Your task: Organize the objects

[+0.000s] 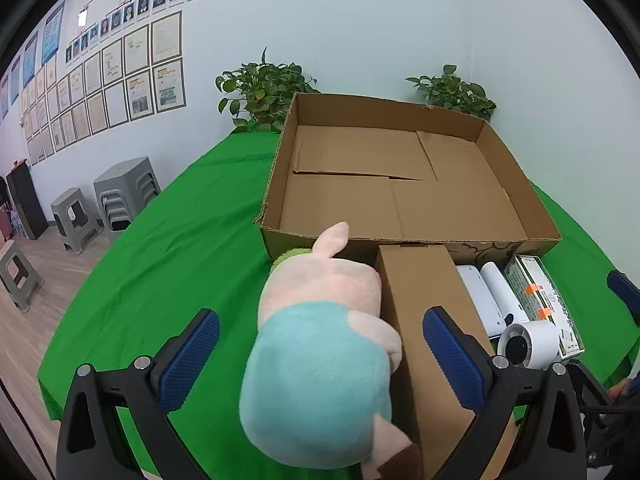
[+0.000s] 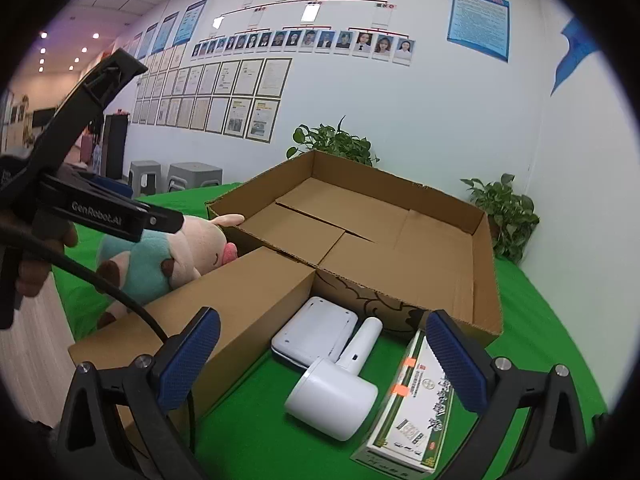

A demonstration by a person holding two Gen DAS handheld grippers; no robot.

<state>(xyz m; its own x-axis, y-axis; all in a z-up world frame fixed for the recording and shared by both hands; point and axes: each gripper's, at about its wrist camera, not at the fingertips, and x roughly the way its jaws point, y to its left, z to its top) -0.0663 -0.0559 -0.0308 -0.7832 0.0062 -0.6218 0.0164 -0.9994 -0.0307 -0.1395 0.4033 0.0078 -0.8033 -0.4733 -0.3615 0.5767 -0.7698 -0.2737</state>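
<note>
1. Landmark: open cardboard tray (image 1: 400, 184), standing on the green tabletop (image 1: 160, 264); nothing lies in it.
2. Plush pig (image 1: 324, 344), pink with a teal shirt: just in front of the tray's near wall, ear tip touching or overlapping the rim, flank against the long brown box (image 1: 424, 320).
3. Left tool (image 1: 320, 364): pads spread wide, straddling the pig and part of the brown box; nothing clamped.
4. Right tool (image 2: 324, 364): pads apart, empty, poised over the white hairdryer (image 2: 336, 384), the white flat device (image 2: 312, 328) and the green-and-white carton (image 2: 408, 408), all in front of the tray.
5. Step in hand, as judged: taking up the pig for the tray.
6. Advice: shift the left tool away from the brown box so both pads meet plush only; close on the body, not the ear; lift above the near wall before carrying it over.
7. Risk: the inner pad may catch the box edge and drag it.
8. Obscured: the pig's face from the left view; its underside and far feet; the carton's print, too small to read; the device's purpose, unclear.
</note>
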